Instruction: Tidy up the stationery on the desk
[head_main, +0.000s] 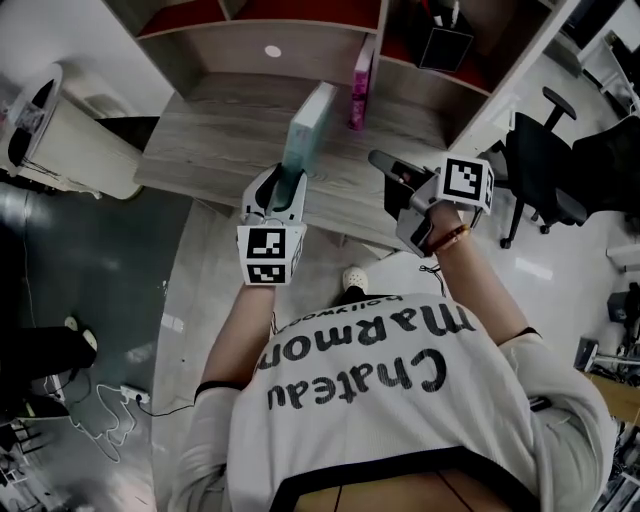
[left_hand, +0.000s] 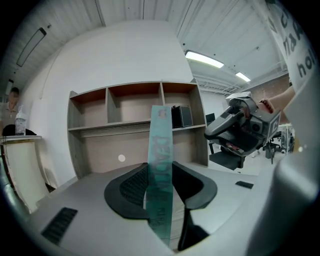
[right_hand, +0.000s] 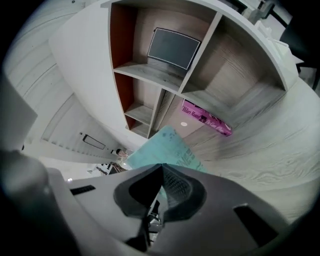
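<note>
Head view, left tongs (head_main: 283, 183) gripping teal book (head_main: 310, 125), shirt (head_main: 400, 410) lettered "Chateau"

Over the wooden desk (head_main: 215, 125), the left gripper (head_main: 283, 192) clamps a teal book (head_main: 308, 128) standing on edge. The right gripper (head_main: 383, 163) hangs just beside it, jaws together. A pink book (head_main: 360, 85) stands at the shelf divider.
</note>
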